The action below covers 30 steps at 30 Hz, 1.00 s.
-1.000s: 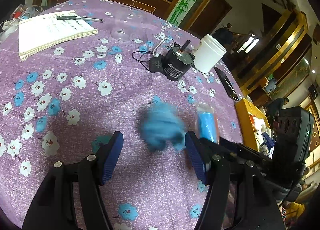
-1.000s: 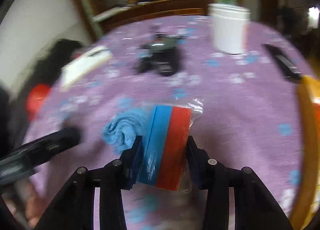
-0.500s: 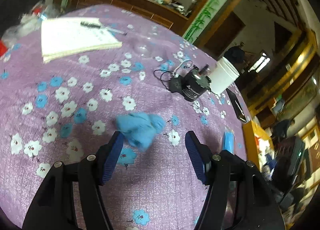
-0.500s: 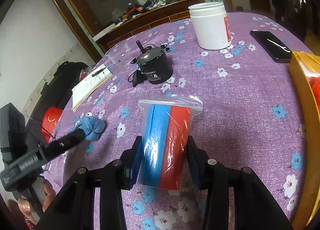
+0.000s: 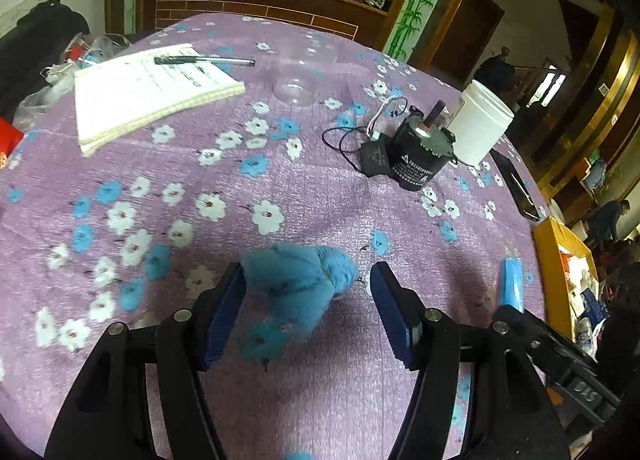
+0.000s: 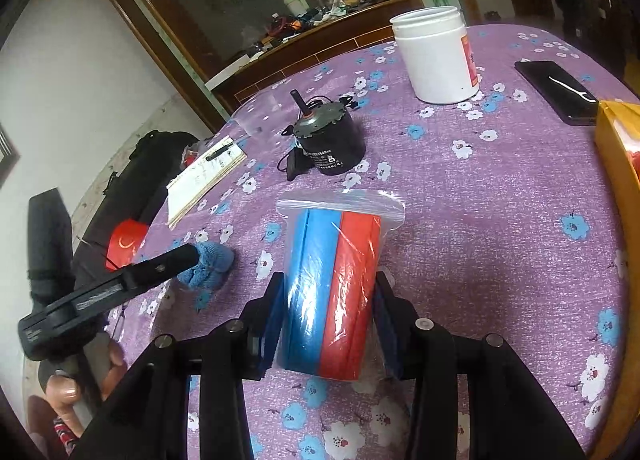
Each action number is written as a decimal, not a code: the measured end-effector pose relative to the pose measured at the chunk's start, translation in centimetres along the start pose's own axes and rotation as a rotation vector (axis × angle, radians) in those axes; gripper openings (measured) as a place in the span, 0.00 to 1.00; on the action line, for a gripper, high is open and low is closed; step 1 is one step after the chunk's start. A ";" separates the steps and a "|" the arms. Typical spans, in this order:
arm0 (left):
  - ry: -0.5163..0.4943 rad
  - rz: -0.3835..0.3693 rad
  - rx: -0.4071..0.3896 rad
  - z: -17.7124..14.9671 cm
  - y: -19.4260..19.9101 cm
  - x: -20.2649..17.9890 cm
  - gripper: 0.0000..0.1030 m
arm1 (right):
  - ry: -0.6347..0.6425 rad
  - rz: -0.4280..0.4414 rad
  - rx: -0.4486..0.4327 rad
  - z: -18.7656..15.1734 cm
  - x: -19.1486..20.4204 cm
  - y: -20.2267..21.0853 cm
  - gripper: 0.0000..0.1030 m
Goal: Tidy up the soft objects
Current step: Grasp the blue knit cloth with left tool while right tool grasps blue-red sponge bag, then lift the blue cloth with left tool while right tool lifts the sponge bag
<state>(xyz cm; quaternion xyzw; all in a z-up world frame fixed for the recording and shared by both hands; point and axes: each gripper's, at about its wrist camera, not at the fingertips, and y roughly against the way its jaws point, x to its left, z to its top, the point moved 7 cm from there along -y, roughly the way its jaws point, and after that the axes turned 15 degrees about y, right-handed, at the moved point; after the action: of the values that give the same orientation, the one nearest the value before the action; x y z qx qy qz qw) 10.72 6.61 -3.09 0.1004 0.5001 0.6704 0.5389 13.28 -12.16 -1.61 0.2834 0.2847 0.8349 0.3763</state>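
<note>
Purple floral tablecloth (image 6: 500, 196): right claw (image 6: 328, 324) grips bagged blue/red foam (image 6: 332, 292) upright; left claw (image 5: 306, 300) wide round blue plush (image 5: 298, 284).

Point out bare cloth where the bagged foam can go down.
Bare tablecloth lies between the motor, phone and yellow box. The side by the blue cloth and left gripper is crowded.

Left tool (image 5: 306, 302) open and angled downward; right tool (image 6: 328, 322) clamped, likewise tilted.
</note>
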 end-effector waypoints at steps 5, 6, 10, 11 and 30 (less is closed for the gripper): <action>-0.049 0.028 -0.004 -0.6 -0.6 -0.2 0.36 | -0.004 0.012 0.004 -0.1 0.1 -0.2 0.42; -0.067 0.037 -0.023 -0.6 -0.4 -0.4 0.34 | -0.002 0.011 0.003 -0.1 0.2 -0.2 0.42; -0.105 0.024 -0.088 -0.7 0.8 -1.1 0.33 | 0.003 0.007 -0.008 0.0 0.2 0.0 0.42; -0.118 0.023 -0.109 -0.7 1.2 -1.4 0.33 | 0.005 0.006 -0.011 0.0 0.3 0.0 0.42; -0.314 0.136 -0.503 -0.8 6.9 -4.3 0.33 | 0.249 -0.057 -0.167 1.7 4.9 2.7 0.42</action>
<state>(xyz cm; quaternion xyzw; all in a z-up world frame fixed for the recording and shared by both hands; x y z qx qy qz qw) 7.57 3.16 3.65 0.0998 0.2210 0.7841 0.5713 10.48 -9.39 2.69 0.1373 0.2668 0.8732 0.3839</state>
